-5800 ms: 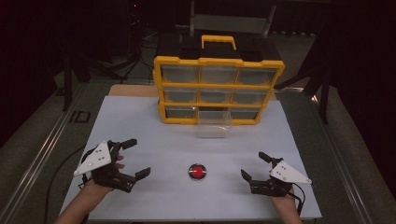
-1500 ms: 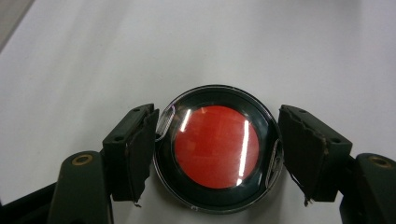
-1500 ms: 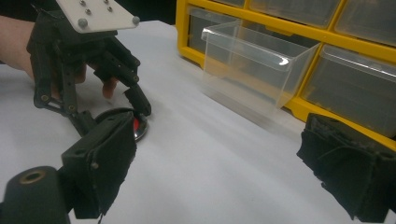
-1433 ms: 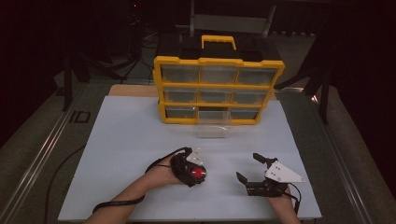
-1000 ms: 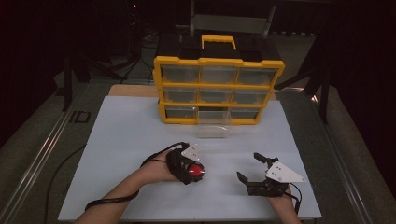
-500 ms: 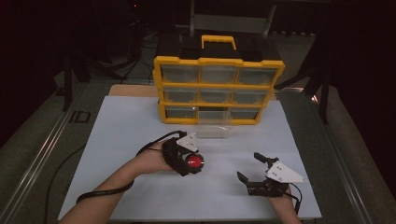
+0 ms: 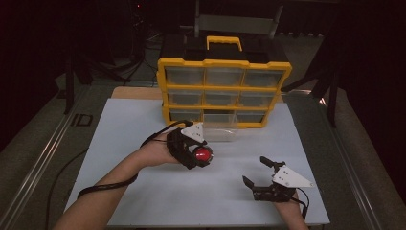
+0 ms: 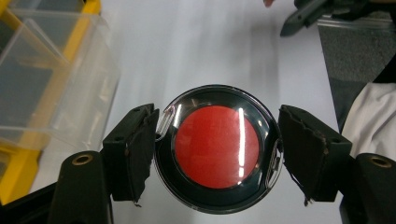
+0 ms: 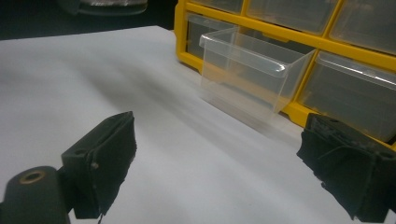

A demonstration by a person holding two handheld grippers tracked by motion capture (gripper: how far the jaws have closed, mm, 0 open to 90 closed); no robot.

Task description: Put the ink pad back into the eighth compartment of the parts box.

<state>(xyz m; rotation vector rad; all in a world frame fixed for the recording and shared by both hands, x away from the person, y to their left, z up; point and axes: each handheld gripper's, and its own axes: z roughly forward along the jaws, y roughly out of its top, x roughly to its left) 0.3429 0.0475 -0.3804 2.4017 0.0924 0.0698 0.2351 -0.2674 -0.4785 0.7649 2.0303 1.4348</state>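
A round tin with a red lid and black rim (image 7: 203,154) (image 8: 216,147) hangs above the white table, clamped between the pads of my left gripper (image 7: 200,155) (image 8: 217,149). That gripper is shut on the tin, a little in front of the pulled-out clear drawer (image 7: 219,133) (image 8: 56,88) (image 9: 252,77) of the yellow organizer (image 7: 224,91) (image 9: 299,32). My right gripper (image 7: 262,171) (image 9: 217,168) rests low near the table's front right, open, with nothing between its jaws. It faces the clear drawer.
The white table top (image 7: 124,139) stretches left of the left hand and between the two grippers. The organizer's other clear drawers are pushed in. A black cable (image 7: 103,184) trails from the left gripper along the forearm. Dark floor surrounds the table.
The left gripper has risen off the table with the red tin and moved toward the organizer. The right gripper has stayed put.
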